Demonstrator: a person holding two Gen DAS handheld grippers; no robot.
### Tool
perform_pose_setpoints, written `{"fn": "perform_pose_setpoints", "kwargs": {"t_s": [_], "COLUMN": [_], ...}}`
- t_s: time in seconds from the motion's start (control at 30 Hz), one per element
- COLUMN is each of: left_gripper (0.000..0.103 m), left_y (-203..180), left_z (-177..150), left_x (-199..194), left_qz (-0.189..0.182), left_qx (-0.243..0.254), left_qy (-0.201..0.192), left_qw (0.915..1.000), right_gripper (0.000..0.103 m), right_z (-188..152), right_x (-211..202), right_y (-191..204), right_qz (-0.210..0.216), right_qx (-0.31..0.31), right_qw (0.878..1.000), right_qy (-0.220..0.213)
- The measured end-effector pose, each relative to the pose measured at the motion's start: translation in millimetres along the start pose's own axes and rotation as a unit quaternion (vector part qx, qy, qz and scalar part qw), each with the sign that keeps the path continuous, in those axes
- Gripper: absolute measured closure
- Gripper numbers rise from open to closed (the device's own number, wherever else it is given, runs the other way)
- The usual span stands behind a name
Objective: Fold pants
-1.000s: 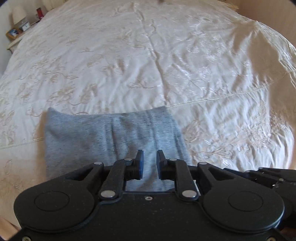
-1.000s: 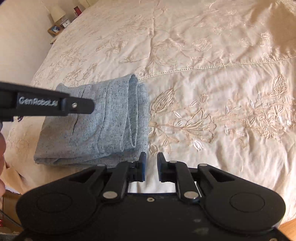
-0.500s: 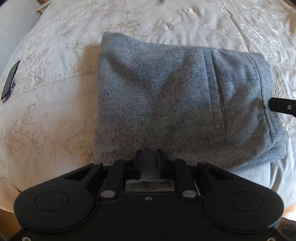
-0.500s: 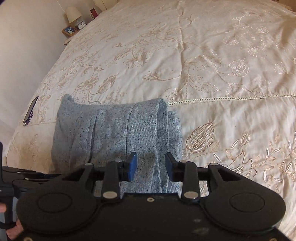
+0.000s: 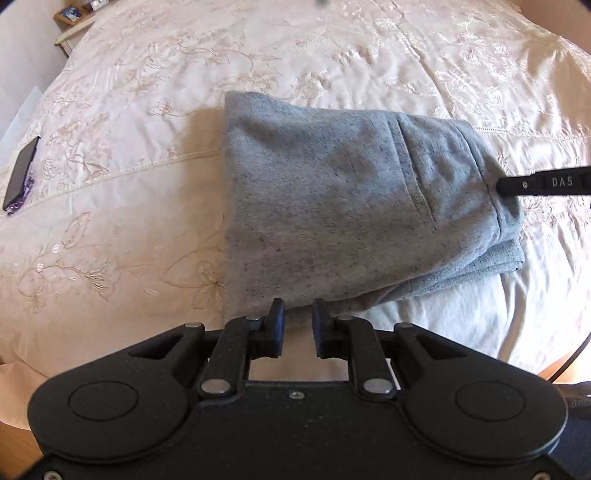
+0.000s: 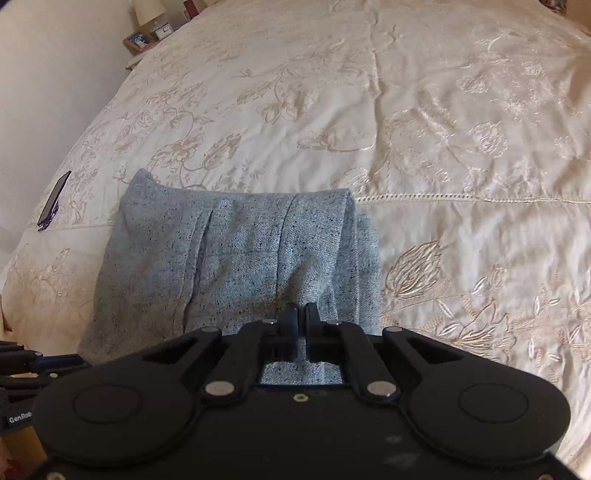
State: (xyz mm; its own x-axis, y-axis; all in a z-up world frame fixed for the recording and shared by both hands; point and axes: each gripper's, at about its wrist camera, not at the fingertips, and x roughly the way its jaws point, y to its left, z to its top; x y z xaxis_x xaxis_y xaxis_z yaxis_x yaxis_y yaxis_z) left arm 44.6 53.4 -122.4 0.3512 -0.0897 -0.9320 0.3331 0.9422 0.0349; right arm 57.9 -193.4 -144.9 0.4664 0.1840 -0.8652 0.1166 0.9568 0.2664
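The grey speckled pants (image 5: 343, 206) lie folded into a thick rectangle near the bed's front edge; they also show in the right wrist view (image 6: 236, 266). My left gripper (image 5: 298, 317) is slightly open and empty, its fingertips just at the near edge of the pants. My right gripper (image 6: 301, 314) is shut, pinching the pants' fabric at the near right part of the bundle. A finger of the right gripper (image 5: 543, 182) shows at the pants' right edge in the left wrist view.
An embroidered cream bedspread (image 6: 424, 122) covers the bed. A dark phone (image 5: 20, 177) lies at the left edge of the bed, also in the right wrist view (image 6: 53, 201). A nightstand with a lamp and picture frame (image 6: 142, 35) stands far left.
My right gripper moved onto the pants and shut on the fabric. My left gripper swung to the pants' near edge and its jaws parted slightly.
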Motion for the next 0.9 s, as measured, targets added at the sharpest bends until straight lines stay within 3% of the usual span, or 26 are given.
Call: {"fn": "perform_pose_setpoints", "kwargs": {"t_s": [0.13,0.2,0.27,0.3,0.4,0.57,0.73,0.8,0.9], "left_gripper": [0.075,0.063,0.058,0.057,0.057,0.057,0.043,0.036,0.035], "left_y": [18,23,25,25,25,29,31,32,41], "left_z": [16,28,42,48,65,75,67,66,67], "left_x": [-9,-7,1,7,32,67,100,104,104], "left_qz": [0.014,0.013,0.008,0.005,0.009,-0.007,-0.001,0.001,-0.023], "left_qx": [-0.021,-0.024,-0.02,-0.016,-0.003,0.0,0.004,0.005,-0.003], "left_qy": [-0.025,-0.038,-0.045,-0.044,-0.031,0.008,0.041,0.04,0.039], "left_qw": [0.9994,0.9989,0.9988,0.9989,0.9995,0.9999,0.9992,0.9992,0.999], "right_gripper": [0.093,0.084,0.064,0.06,0.06,0.057,0.049,0.046,0.045], "right_z": [-7,-7,-6,-5,2,16,15,11,11], "right_x": [5,1,-9,-12,-8,24,48,55,58], "right_y": [-11,-9,-8,-6,1,-10,-20,-28,-41], "right_qz": [-0.015,-0.019,-0.012,-0.009,-0.021,-0.038,-0.084,-0.073,-0.046], "right_qx": [0.02,0.024,0.035,0.034,0.001,0.026,0.017,0.032,0.057], "right_qw": [1.0,1.0,0.999,0.999,0.999,0.999,0.996,0.997,0.997], "right_qy": [0.018,0.003,-0.027,-0.039,-0.048,0.003,0.021,0.023,0.026]}}
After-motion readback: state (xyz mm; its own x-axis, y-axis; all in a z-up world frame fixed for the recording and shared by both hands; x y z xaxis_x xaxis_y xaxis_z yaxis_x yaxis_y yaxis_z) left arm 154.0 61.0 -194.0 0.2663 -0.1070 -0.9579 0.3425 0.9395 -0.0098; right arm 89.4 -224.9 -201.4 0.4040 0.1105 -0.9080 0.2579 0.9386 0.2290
